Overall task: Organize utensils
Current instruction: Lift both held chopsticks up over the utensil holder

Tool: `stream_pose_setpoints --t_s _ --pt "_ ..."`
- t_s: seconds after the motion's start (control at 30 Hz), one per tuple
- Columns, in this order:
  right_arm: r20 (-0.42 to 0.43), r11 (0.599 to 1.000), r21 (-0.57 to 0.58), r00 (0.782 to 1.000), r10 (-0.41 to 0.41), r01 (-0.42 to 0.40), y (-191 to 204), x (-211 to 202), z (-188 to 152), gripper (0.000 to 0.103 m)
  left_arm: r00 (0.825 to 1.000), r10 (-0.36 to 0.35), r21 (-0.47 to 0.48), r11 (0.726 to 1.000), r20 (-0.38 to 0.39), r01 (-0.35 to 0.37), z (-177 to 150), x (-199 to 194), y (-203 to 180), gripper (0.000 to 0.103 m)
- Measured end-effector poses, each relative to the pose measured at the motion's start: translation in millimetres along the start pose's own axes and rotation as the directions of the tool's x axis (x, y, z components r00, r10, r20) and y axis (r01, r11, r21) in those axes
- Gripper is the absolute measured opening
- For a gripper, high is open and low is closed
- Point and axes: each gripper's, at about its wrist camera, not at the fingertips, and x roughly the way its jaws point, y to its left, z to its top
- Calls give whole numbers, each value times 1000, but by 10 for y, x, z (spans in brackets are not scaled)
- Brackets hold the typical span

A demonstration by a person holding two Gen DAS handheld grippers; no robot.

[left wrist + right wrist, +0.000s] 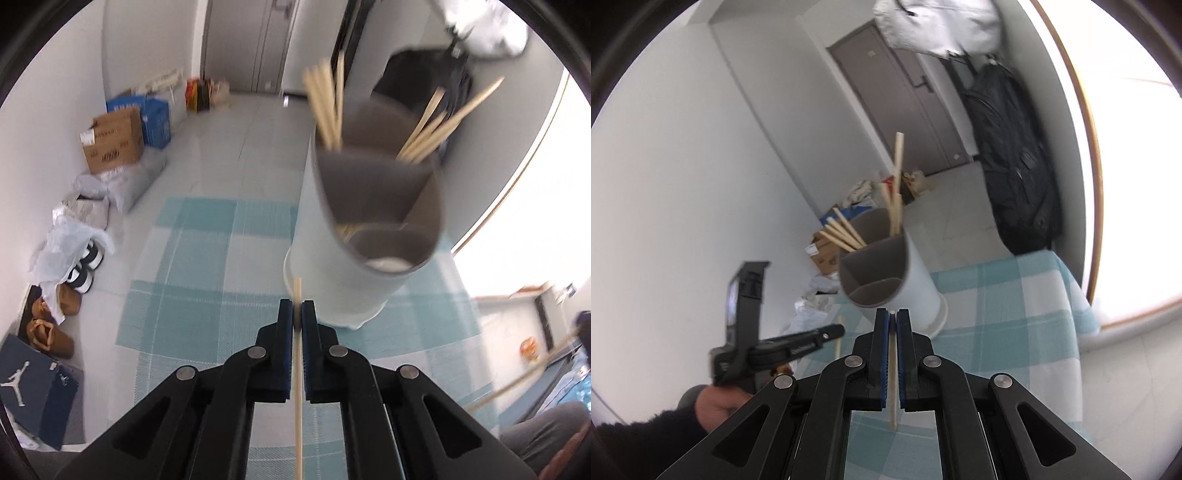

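Left wrist view: the left gripper (297, 308) is clamped on a single chopstick (297, 387), held along the finger axis, its tip poking just past the blue pads (286, 354). The gripper is angled down over the checked tablecloth (207, 258), just beside the base of the white utensil holder (332, 269). Bundled chopsticks (327, 107) are seen in the holder's far compartments; the near compartment looks mostly bare.

Right wrist view: the right gripper (894, 317) is closed on another chopstick (893, 373), pointed at the holder's (919, 280) near rim. The left gripper (812, 341) is seen at left, raised over the table edge, held by a hand (716, 404) in a dark sleeve.
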Motion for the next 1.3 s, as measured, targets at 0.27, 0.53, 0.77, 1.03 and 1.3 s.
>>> stream_pose_setpoints --t_s 0.27,0.53,0.77,1.03,1.3 --pt "-2 999 -41 1000 -15 15 175 60 -9 3 990 -53 33 998 129 49 44 -194 43 1" --pt "-16 997 -65 999 -41 40 333 133 63 3 983 -102 100 991 155 87 60 -342 17 1" --pt "-12 997 -74 999 -34 33 474 128 241 3 972 -142 112 986 187 123 162 -579 -52 0" --pt "-17 996 -94 1000 0 -2 646 90 675 3 945 -168 134 982 279 135 545 -886 -150 0" --pt "-26 994 -106 1000 7 -10 727 131 1249 3 924 -167 123 984 345 132 1017 -1035 -182 0"
